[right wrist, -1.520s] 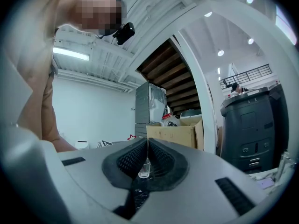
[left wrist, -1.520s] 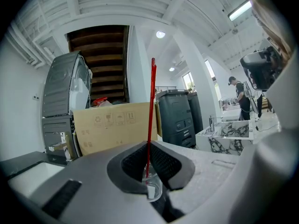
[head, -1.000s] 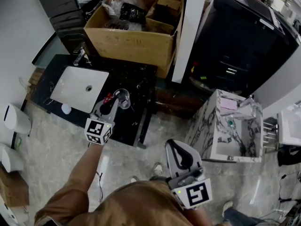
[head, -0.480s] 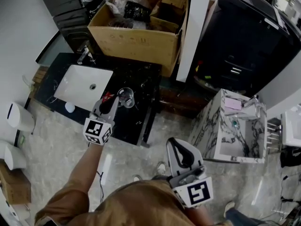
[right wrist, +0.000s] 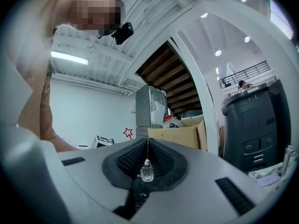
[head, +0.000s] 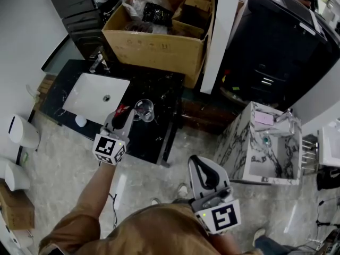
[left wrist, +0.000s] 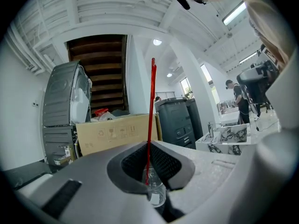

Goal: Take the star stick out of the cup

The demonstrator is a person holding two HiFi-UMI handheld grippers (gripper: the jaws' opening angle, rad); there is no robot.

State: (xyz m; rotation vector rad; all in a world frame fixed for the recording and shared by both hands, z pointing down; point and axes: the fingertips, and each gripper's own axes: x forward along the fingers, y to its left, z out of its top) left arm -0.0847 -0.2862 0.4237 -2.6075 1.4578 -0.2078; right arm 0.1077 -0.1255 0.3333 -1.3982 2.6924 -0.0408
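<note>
black marbled desk (head: 161, 134) with a white inset sink (head: 87, 99), cardboard box (head: 154, 47) behind it, pale stone floor (head: 61, 169) in front; left tongs (head: 129, 117) pinch the red star stick (left wrist: 152, 101) upright beside the clear cup (head: 144, 109) on the desk, right tongs (head: 197, 166) pressed together, empty.

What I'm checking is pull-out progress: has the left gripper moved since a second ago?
Yes, slightly: the left gripper has drawn away from the cup toward the head view's lower left.

A thin red star stick (left wrist: 152, 115) is clamped upright in the left gripper (left wrist: 149, 171). A clear glass cup (head: 144, 109) is seen just beyond.
</note>
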